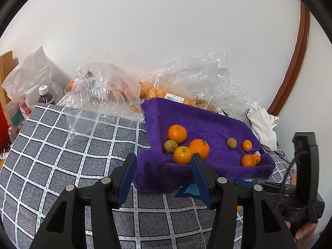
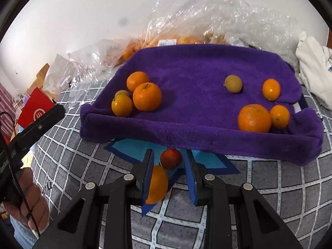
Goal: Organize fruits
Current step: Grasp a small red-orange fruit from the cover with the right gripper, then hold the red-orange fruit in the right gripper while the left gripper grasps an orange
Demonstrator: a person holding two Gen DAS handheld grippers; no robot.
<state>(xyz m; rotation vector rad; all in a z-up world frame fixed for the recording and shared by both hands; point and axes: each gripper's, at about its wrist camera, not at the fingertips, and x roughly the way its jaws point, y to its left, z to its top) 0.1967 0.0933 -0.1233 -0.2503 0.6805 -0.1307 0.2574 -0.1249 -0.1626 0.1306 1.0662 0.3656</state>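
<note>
Ahead of the left gripper point(image 1: 164, 161), in the left wrist view, the jaws stand wide apart and hold nothing. Past the tips lies the purple towel point(image 1: 207, 122) with its raised front fold. Just beyond the right finger sits a cluster: a small orange point(image 1: 182, 155), a larger orange point(image 1: 199, 148), another orange point(image 1: 177, 133) behind them, and a greenish-brown fruit point(image 1: 170, 146) to the left. Farther right of the jaws lie four more small fruits, well apart from the cluster. The right gripper's body point(image 1: 300, 186) shows at the right edge.

Between the fingers of the right gripper point(image 2: 169, 161), in the right wrist view, a small red fruit point(image 2: 171, 158) lies just at the tips, on blue paper point(image 2: 132, 147) at the towel's front edge. Those jaws are open and touch neither side of it, as far as I can tell. An orange fruit point(image 2: 158, 183) sits against the inside of the left finger, nearer the camera. Both are roundish, with no long axis to mind. I judge the right hand far nearer to these two; a short push forward would centre the red fruit for closing.
</note>
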